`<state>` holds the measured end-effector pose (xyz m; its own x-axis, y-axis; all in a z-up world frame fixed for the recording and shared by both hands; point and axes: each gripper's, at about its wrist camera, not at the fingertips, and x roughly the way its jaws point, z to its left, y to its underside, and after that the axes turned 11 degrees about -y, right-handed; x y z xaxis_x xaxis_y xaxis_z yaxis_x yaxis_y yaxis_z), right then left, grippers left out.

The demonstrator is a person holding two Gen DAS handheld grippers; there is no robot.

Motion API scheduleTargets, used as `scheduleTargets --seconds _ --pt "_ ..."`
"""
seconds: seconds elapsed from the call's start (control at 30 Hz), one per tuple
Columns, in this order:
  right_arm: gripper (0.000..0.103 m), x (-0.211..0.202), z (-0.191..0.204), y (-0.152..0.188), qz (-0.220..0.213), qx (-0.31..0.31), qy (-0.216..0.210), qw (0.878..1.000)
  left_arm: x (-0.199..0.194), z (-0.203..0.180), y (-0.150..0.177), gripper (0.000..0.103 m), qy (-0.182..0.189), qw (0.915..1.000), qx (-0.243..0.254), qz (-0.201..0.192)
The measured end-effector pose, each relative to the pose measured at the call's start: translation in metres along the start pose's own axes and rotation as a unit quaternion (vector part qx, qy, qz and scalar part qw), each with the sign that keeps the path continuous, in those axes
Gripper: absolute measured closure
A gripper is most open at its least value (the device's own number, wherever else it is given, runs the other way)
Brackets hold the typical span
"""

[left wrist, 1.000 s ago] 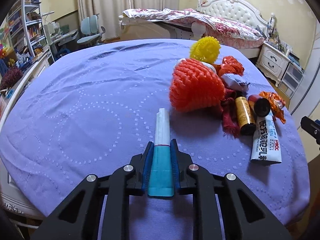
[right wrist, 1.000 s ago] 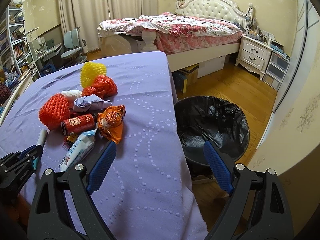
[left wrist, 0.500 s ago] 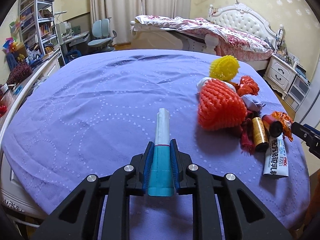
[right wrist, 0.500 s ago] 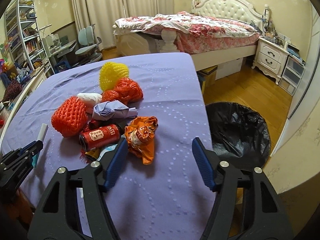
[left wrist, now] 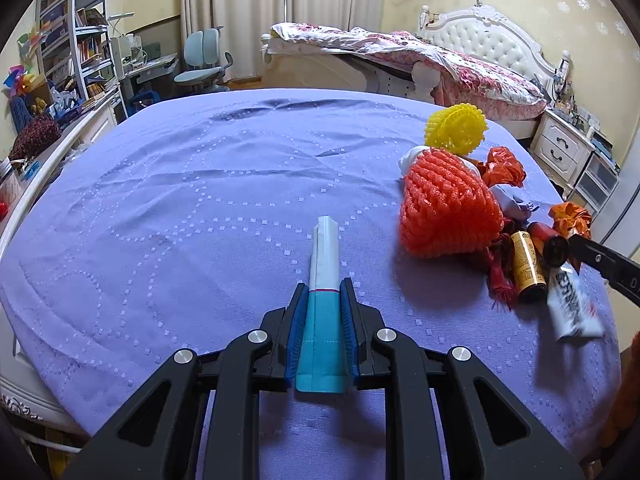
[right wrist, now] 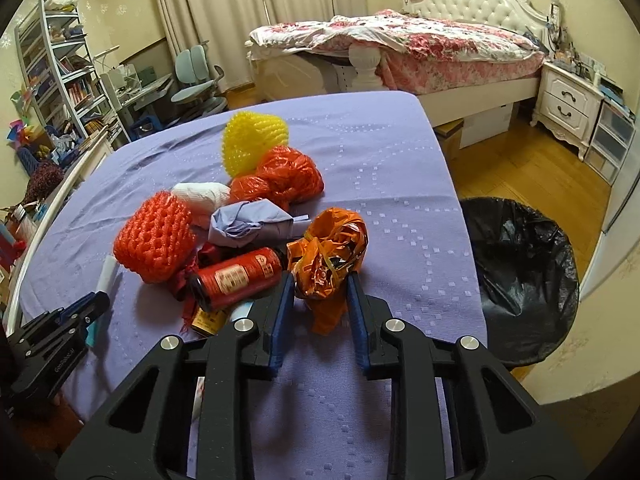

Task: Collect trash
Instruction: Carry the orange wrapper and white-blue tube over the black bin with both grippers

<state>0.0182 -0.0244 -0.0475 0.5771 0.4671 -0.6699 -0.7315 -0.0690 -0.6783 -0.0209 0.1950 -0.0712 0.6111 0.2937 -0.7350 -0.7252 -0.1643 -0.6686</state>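
**A:** so where's everything sitting relative to the purple dotted tablecloth?

**B:** left to right: the left gripper is clamped tight on a flat teal-and-white paper packet, which pokes out over the cloth. Then the trash pile on the cloth: an orange foam fruit net, a red cylindrical can lying on its side, a crumpled lilac paper wad, a yellow foam net further back.

**A:** and the right one?

**B:** the right gripper has its blue pads squeezed in on a crinkled orange foil wrapper, near the cloth's right edge. Off that edge, down on the wooden floor, there's a round bin with a black liner.
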Motion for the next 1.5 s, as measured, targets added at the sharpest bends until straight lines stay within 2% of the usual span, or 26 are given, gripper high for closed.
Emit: scheduleTargets --seconds 0.63,1.17,1.5 --pt "0.077 -0.029 -0.020 0.010 -0.030 0.019 0.019 0.999 -0.017 -0.007 0.001 0.083 0.002 0.9996 0.005 -0.026" --pt "0.077 -0.035 -0.026 0.014 -0.034 0.023 0.020 0.999 -0.024 -0.013 -0.002 0.083 0.008 0.9993 0.002 -0.036" --pt "0.078 -0.043 -0.029 0.013 -0.043 0.025 0.021 0.999 -0.036 -0.031 -0.011 0.083 0.021 0.9982 0.015 -0.054"
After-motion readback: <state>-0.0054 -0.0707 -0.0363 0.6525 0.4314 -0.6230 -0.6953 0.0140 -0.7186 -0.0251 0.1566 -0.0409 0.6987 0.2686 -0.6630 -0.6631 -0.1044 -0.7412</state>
